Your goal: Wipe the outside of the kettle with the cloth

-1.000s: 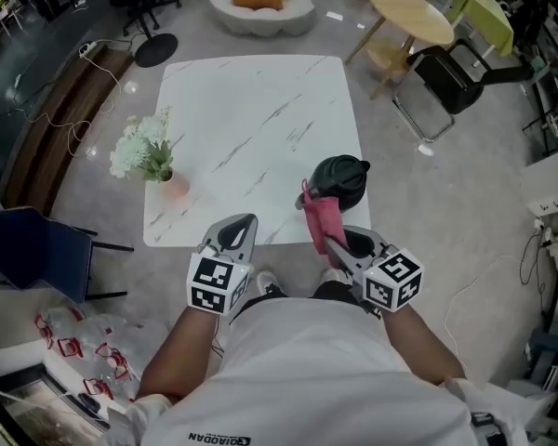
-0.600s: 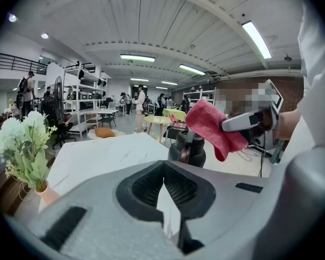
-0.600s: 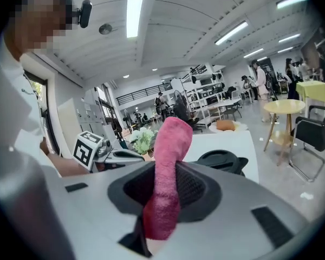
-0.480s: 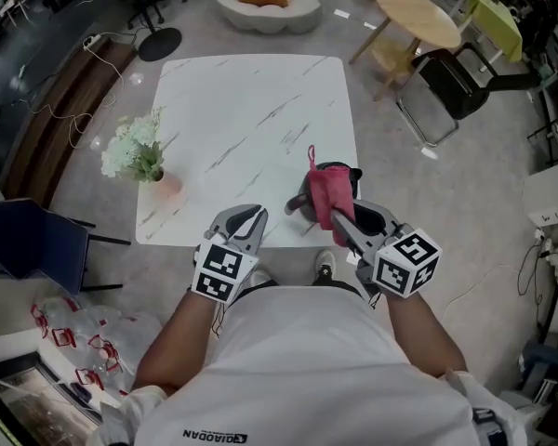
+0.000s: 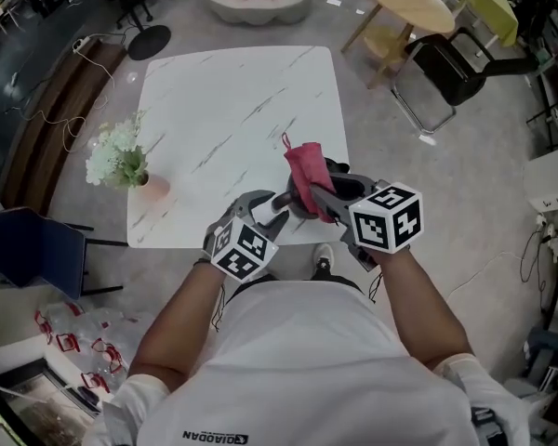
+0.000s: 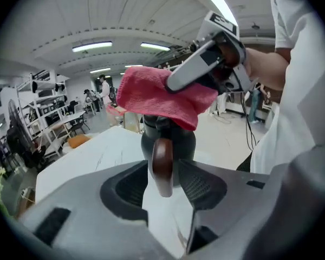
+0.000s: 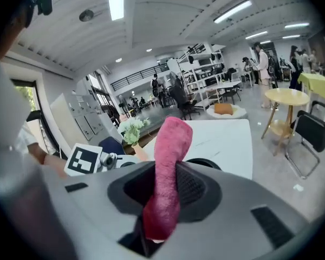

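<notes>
The left gripper's [image 5: 268, 210] jaws were opening, with the brown handle [image 6: 162, 164] of the kettle [image 6: 184, 142] between them, untouched; the right gripper's [image 7: 165, 183] jaws pinched the pink cloth [image 7: 170, 145], draped over the kettle's top; the kettle stood at the desk's [image 5: 232, 100] near edge.

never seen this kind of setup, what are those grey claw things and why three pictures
There is no robot: a person holds a two-jaw gripper in each hand; the patterned cubes are part of them. One picture comes from a camera on the person's head, looking down; the other two ride on the grippers. On the white marble table stand a dark kettle and a vase of flowers. The right gripper pinches a pink cloth over the kettle; the left gripper has its jaws opening around the kettle's handle.
</notes>
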The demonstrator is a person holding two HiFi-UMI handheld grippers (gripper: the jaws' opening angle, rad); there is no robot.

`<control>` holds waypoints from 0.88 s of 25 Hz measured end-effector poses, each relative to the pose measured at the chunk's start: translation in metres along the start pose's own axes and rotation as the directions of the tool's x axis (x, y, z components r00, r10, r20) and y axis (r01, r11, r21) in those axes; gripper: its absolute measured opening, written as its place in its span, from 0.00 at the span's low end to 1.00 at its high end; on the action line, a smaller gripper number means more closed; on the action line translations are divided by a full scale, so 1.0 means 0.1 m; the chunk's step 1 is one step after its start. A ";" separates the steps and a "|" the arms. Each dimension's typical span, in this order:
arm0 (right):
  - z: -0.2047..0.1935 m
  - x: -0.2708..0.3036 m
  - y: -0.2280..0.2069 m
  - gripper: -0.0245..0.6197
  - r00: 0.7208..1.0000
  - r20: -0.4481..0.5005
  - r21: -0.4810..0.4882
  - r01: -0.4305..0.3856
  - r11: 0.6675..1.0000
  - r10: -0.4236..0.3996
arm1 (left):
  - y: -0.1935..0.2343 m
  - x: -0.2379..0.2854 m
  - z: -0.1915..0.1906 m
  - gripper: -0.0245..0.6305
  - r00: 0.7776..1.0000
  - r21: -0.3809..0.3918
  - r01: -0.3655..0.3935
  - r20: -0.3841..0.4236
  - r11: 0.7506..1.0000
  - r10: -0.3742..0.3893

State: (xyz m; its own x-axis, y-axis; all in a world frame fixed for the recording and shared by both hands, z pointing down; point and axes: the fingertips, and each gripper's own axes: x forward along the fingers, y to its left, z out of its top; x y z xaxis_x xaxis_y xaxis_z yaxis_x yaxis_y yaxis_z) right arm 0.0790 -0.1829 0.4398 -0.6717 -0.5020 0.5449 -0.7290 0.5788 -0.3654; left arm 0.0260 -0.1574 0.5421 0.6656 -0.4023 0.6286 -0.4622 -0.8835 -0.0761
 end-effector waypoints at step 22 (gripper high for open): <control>-0.03 -0.02 -0.72 0.19 0.978 -0.140 -0.040 0.151 0.988 -0.155 | -0.09 0.34 0.12 0.22 0.983 0.131 0.172 -0.082 0.976 -0.162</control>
State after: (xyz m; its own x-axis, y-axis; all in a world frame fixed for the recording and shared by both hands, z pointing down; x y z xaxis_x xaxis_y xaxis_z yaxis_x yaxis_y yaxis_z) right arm 0.1332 -0.2216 0.4671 -0.5251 -0.4907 0.6953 -0.8163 0.5214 -0.2485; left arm 0.0604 -0.1660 0.5550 0.6812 -0.2322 0.6942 -0.2595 -0.9634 -0.0676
